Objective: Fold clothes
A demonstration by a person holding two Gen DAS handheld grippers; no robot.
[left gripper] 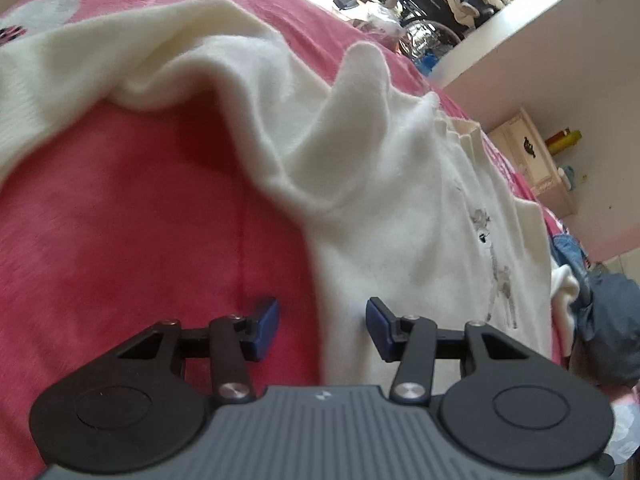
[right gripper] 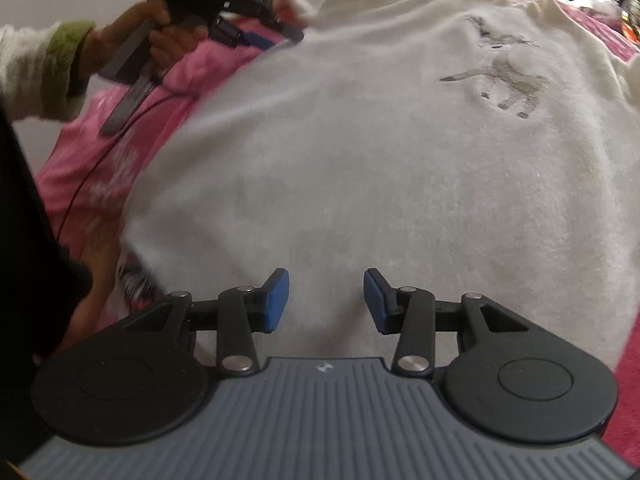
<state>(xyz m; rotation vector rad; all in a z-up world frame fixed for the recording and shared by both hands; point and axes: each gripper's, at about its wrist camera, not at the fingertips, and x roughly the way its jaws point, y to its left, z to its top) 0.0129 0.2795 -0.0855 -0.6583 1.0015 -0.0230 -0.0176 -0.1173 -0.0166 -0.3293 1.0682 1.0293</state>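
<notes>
— On the pink blanket [left gripper: 120, 220], what lies there?

— One cream sweater [left gripper: 400, 208], spread front-up; a grey deer motif [right gripper: 508, 80] shows on its chest; in the left wrist view the cloth is rumpled, with a ridge of folds standing up past the fingers and a sleeve trailing off to the left.

— And the left gripper [left gripper: 322, 328]?

— Its jaws stand apart with nothing between them; it hangs low over the sweater's edge, one blue pad over bare blanket, the other over cream cloth; whether the pads touch the fabric I cannot tell.

— Does the other camera see it?

— Yes, blurred, at upper left; a hand [right gripper: 160, 36] with a green cuff [right gripper: 64, 64] holds the handle at the sweater's far side; a dark strap and a thin red cord hang below it.

— The right gripper [right gripper: 326, 300]?

— Also parted, empty; it sits over the plain lower body of the sweater, the deer well ahead of it and to the right; blanket shows along the right edge and at the left.

— Anything beyond the bed?

— A white wall, a pale cabinet [left gripper: 536, 164] with a yellow bottle [left gripper: 564, 140] on it, and a blue heap of clothing [left gripper: 608, 320] at the right; further back, clutter too small to name.
</notes>
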